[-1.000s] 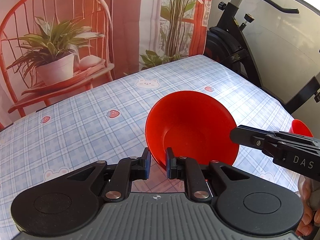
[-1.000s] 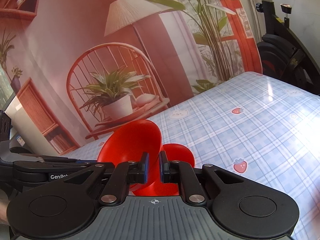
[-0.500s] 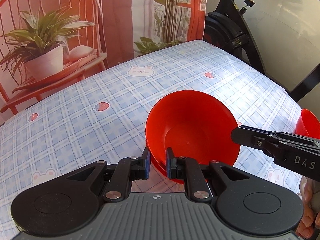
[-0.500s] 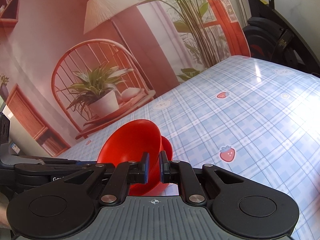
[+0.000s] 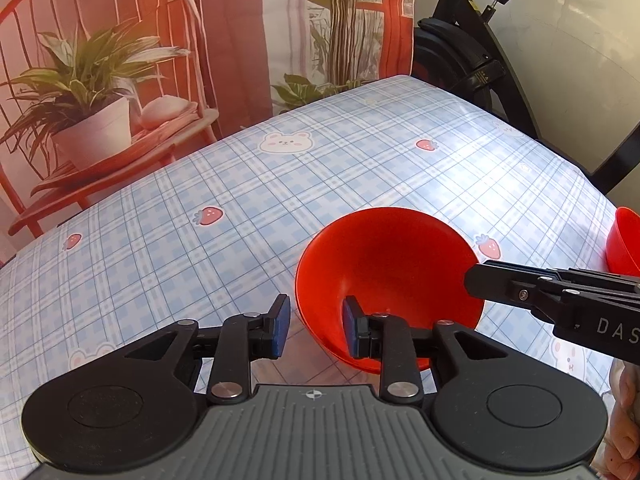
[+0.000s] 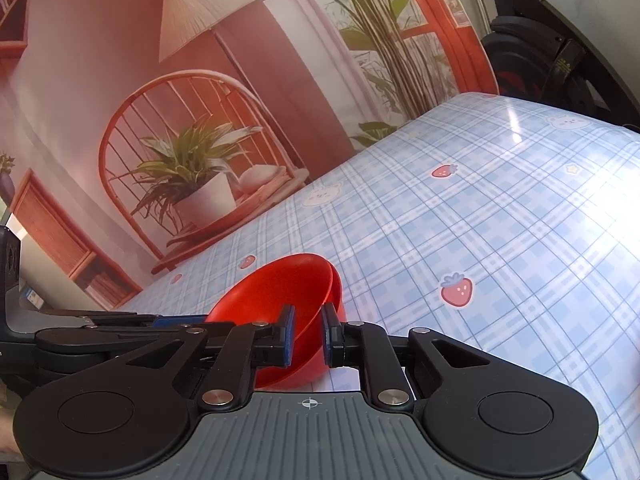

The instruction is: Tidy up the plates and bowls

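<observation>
On near-right tablecloth (image 5: 240, 200), red bowl (image 5: 384, 272) is sitting nested; left gripper (image 5: 314, 326) is standing apart straddling its rim, right gripper (image 6: 307, 336) clamping bowl rim. Another bowl (image 5: 624, 240) is waiting far right.

Left hand-held gripper (image 5: 312, 330) spread wide astride red bowl's (image 5: 386, 276) rim.

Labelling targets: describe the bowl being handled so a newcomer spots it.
On the blue checked table sits a red bowl. The open left gripper straddles its rim, the right gripper pinches it; the other bowl, far right, is untouched.
</observation>
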